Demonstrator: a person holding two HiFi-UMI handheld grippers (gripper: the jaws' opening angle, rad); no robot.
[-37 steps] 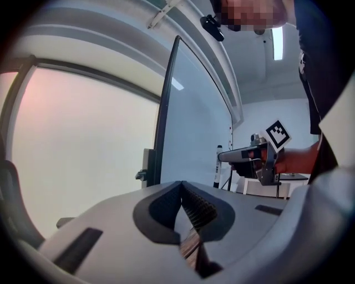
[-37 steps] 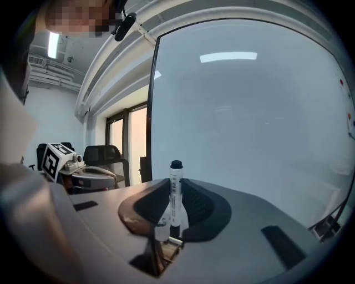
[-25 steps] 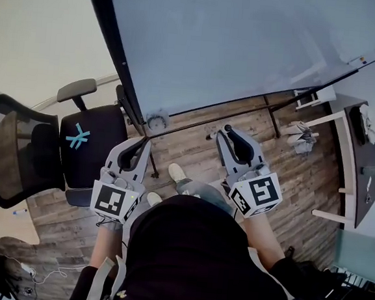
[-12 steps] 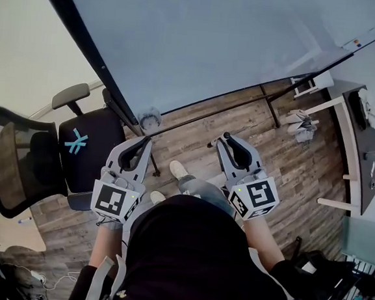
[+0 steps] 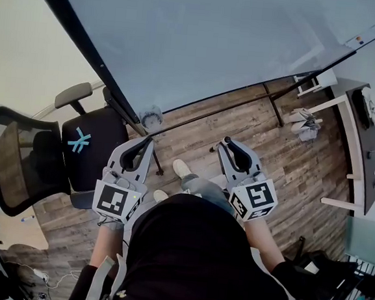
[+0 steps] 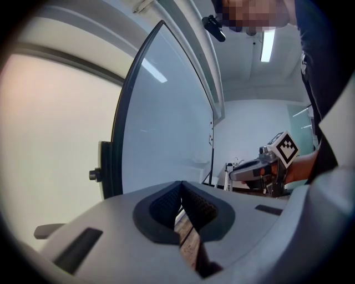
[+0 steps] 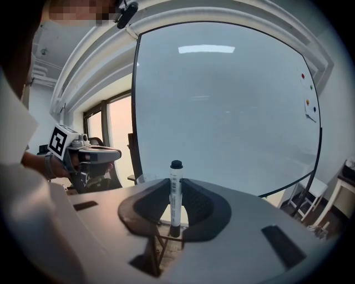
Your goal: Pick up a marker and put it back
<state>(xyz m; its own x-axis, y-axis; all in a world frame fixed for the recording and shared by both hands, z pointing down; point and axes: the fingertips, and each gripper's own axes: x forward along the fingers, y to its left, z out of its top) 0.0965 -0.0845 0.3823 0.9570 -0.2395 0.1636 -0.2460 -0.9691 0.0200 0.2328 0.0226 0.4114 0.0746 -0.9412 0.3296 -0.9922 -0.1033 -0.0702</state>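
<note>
Right gripper (image 7: pixel 176 209): the jaws are closed to a narrow gap on the marker (image 7: pixel 176 191). The marker stands upright between the two dark pads (image 7: pixel 195 204). Its white barrel is clamped on both sides and its black cap rises above the jaw tips.

Left gripper (image 6: pixel 182 201): the jaws are closed together with the ribbed pads meeting at the tips. Nothing is between them; only a thin strip of floor shows through the slit below the tips.

In the head view both grippers are held in front of the person's body, left gripper at left and right gripper at right, well apart, above a wood-plank floor (image 5: pixel 273 144).

Beyond the grippers stands a large whiteboard (image 5: pixel 216 44) in a dark frame on legs. Small coloured magnets (image 7: pixel 308 102) sit near its far right edge. A black office chair (image 5: pixel 87 145) with a blue mark on the seat stands at left, near the board. A dark-topped table (image 5: pixel 365 152) stands at far right.
</note>
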